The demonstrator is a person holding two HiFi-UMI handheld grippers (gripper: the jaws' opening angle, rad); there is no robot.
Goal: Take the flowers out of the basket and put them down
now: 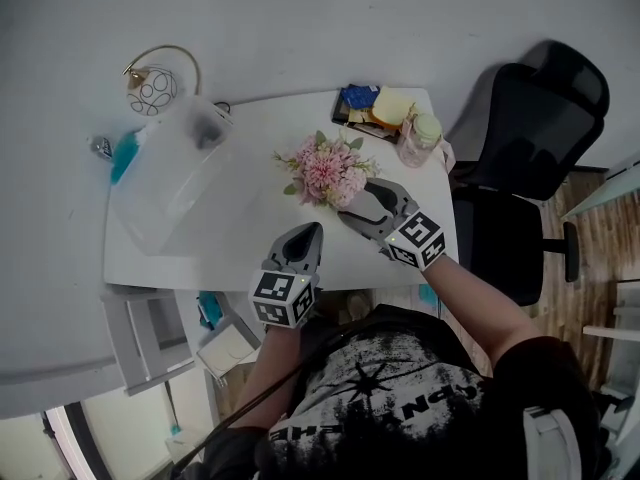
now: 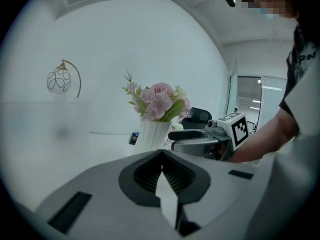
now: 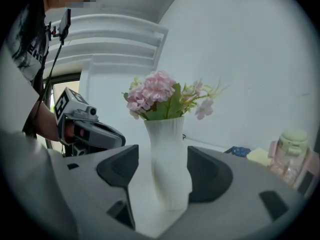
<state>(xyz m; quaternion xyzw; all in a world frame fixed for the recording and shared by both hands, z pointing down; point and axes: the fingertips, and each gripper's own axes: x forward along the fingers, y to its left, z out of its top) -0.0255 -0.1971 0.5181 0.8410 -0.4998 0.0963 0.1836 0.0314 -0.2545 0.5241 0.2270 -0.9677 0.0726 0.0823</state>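
Observation:
A bunch of pink flowers [image 1: 325, 173] stands upright in a white ribbed vase [image 3: 170, 164] near the middle of the white table [image 1: 240, 258]. My right gripper [image 1: 352, 197] reaches in from the right and is open, one jaw on each side of the vase's lower body with a small gap showing on the left side. My left gripper [image 1: 308, 230] hovers near the table's front edge, short of the vase, and is shut with nothing in it. The left gripper view shows the flowers [image 2: 159, 101], the vase [image 2: 150, 134] and the right gripper [image 2: 192, 139] beside it.
A clear plastic box [image 1: 170, 183] lies at the table's left. A round lamp [image 1: 152, 90] is behind it. A blue packet [image 1: 358, 96], a yellow item [image 1: 392, 106] and a pink bottle [image 1: 420, 138] crowd the back right corner. A black office chair [image 1: 525, 168] stands to the right.

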